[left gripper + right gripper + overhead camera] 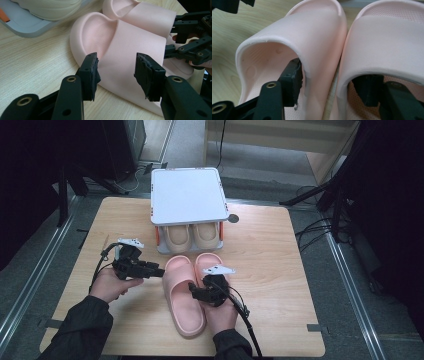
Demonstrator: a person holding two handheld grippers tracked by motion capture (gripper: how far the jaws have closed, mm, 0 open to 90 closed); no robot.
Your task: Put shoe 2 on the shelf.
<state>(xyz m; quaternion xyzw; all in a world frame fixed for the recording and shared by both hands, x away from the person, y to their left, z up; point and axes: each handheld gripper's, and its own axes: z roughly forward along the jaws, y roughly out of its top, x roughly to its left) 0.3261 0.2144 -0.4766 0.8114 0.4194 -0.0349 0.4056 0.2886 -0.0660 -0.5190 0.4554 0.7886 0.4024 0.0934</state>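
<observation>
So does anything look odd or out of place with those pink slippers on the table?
Nothing is damaged or spilled. One oddity: the right gripper has one jaw inside each pink slipper, straddling their touching inner walls, left slipper and right slipper. The beige pair sits neatly in the rack.

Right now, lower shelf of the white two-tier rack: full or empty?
Full. The white two-tier shoe rack holds a pair of beige rubber slides side by side on its lower shelf.
</observation>
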